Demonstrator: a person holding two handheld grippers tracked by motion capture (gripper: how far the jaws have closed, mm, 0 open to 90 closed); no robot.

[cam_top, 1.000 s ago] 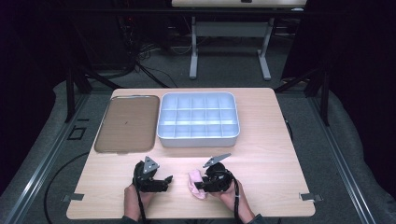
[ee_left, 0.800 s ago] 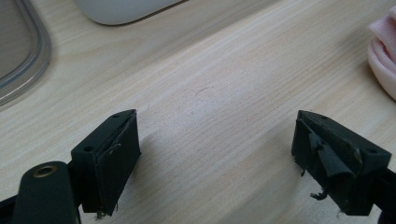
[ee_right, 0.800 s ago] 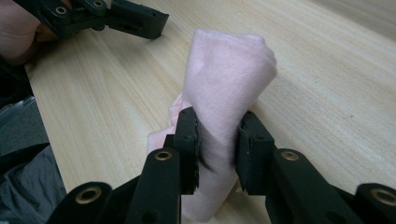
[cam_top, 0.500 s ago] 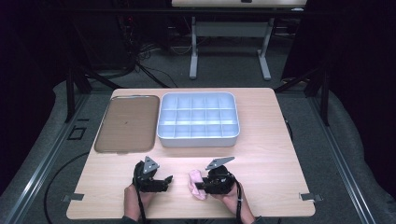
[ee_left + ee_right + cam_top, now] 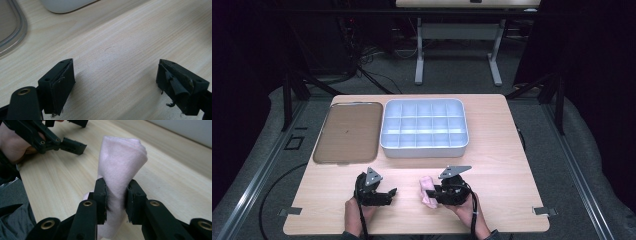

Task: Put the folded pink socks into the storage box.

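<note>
A pale pink folded cloth (image 5: pixel 121 157) stands up between the jaws of my right gripper (image 5: pixel 117 192), which is shut on its lower part. From above, the cloth (image 5: pixel 427 189) lies at the near middle of the wooden table (image 5: pixel 497 165), with the right gripper (image 5: pixel 435 192) pointing left at it. My left gripper (image 5: pixel 387 194) rests a little to the left, apart from the cloth. Its jaws stand wide open over bare wood (image 5: pixel 116 75). The right gripper view also shows the left gripper (image 5: pixel 76 133) at the upper left.
A white tray (image 5: pixel 424 150) divided into several compartments sits at the back middle of the table. A flat brownish lid (image 5: pixel 347 132) lies to its left. Both are well beyond the grippers. A person's hands hold the grippers at the table's near edge.
The right gripper has shifted slightly with the pink cloth still in its jaws. The left gripper has stayed where it was.
</note>
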